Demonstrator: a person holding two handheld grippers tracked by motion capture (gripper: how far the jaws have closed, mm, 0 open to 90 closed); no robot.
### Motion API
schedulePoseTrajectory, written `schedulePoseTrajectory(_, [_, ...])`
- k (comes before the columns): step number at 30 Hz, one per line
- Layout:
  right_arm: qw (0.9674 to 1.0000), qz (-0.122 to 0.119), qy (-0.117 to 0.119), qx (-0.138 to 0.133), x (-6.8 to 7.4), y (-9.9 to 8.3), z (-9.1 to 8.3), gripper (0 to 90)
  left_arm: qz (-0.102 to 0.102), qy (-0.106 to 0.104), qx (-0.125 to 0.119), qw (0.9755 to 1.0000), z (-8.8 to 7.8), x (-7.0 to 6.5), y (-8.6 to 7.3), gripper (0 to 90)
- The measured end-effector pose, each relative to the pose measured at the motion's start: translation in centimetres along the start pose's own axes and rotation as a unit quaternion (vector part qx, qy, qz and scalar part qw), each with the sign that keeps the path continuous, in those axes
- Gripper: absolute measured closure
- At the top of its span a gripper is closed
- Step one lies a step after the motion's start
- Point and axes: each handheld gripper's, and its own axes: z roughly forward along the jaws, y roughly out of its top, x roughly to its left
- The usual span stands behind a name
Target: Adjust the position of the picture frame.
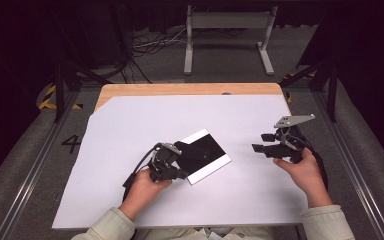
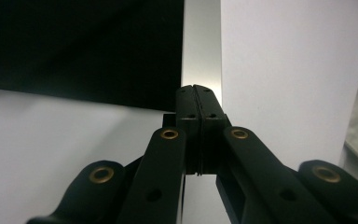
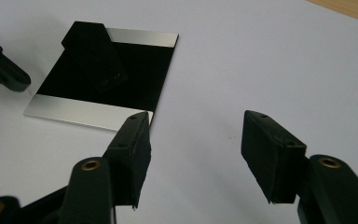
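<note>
A flat square card [image 1: 212, 150], black in the middle with a silver strip along two opposite edges, lies on the white sheet [image 1: 130, 130] near the table's centre. My left gripper [image 1: 184, 147] is shut and reaches over the card's near-left part. In the left gripper view the closed tips [image 2: 194, 88] sit over one silver strip beside the card's black field [image 2: 74, 46]. I cannot tell whether they touch it. My right gripper [image 1: 261, 142] is open to the right of the card, with nothing between its fingers. From the right gripper [image 3: 196, 154] I see the card [image 3: 135, 65] with the left gripper [image 3: 112, 79] over it.
The white sheet covers most of the wooden table [image 1: 180, 89]. Bare sheet lies between the card and my right hand. Beyond the far edge stand a grey metal frame [image 1: 227, 22] and loose cables [image 1: 150, 45] on the floor. Metal rails [image 1: 35, 165] run along both sides.
</note>
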Motion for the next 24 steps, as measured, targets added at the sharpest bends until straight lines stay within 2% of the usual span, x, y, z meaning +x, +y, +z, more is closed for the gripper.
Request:
schedulePoseTrajectory(3, [1.0, 0.003, -0.002, 0.0, -0.1, -0.2, -0.1, 42.6, -0.015, 0.02, -0.021, 0.9995, -1.7, 1.1, 0.1, 90.0])
schedulePoseTrajectory(5, [1.0, 0.004, -0.003, 0.003, -0.1, -0.3, -0.2, 42.5, -0.026, 0.024, -0.037, 0.9987, -2.7, 1.8, 0.2, 90.0])
schedulePoseTrajectory(7, [1.0, 0.007, -0.004, 0.003, 0.0, -0.4, -0.3, 42.5, -0.032, 0.037, -0.053, 0.9974, -3.5, 2.4, 0.4, 90.0])
schedulePoseTrajectory(9, [0.9999, 0.005, -0.008, 0.004, 0.1, -0.6, -0.4, 42.5, -0.042, 0.045, -0.075, 0.9953, -4.2, 3.2, 0.4, 90.0])
schedulePoseTrajectory(13, [0.9999, 0.009, -0.011, 0.006, 0.2, -1.0, -0.8, 42.5, -0.075, 0.044, -0.108, 0.9903, -4.6, 5.3, 0.2, 90.0])
schedulePoseTrajectory(17, [0.9998, 0.014, -0.014, 0.009, 0.2, -1.5, -0.9, 42.5, -0.065, 0.089, -0.147, 0.983, -4.5, 6.2, 0.2, 90.0])
schedulePoseTrajectory(18, [0.9998, 0.014, -0.014, 0.009, 0.2, -1.5, -0.9, 42.5, -0.065, 0.089, -0.147, 0.983, -4.5, 6.2, 0.2, 90.0])
schedulePoseTrajectory(19, [0.9998, 0.014, -0.015, 0.01, 0.2, -1.6, -1.0, 42.5, -0.061, 0.108, -0.153, 0.9805, -4.3, 6.3, 0.4, 90.0])
schedulePoseTrajectory(20, [0.9997, 0.016, -0.016, 0.01, 0.2, -1.8, -1.0, 42.5, -0.057, 0.117, -0.152, 0.9798, -4.0, 6.5, 0.5, 90.0])
schedulePoseTrajectory(21, [0.9997, 0.017, -0.017, 0.01, 0.2, -1.9, -1.1, 42.5, -0.056, 0.118, -0.143, 0.9811, -3.8, 6.6, 0.7, 90.0])
schedulePoseTrajectory(22, [0.9996, 0.019, -0.017, 0.01, 0.2, -2.0, -1.2, 42.5, -0.051, 0.127, -0.139, 0.9807, -3.6, 6.8, 0.9, 90.0])
schedulePoseTrajectory(24, [0.9996, 0.021, -0.019, 0.01, 0.2, -2.2, -1.3, 42.5, -0.057, 0.132, -0.139, 0.9797, -3.3, 7.0, 1.2, 90.0])
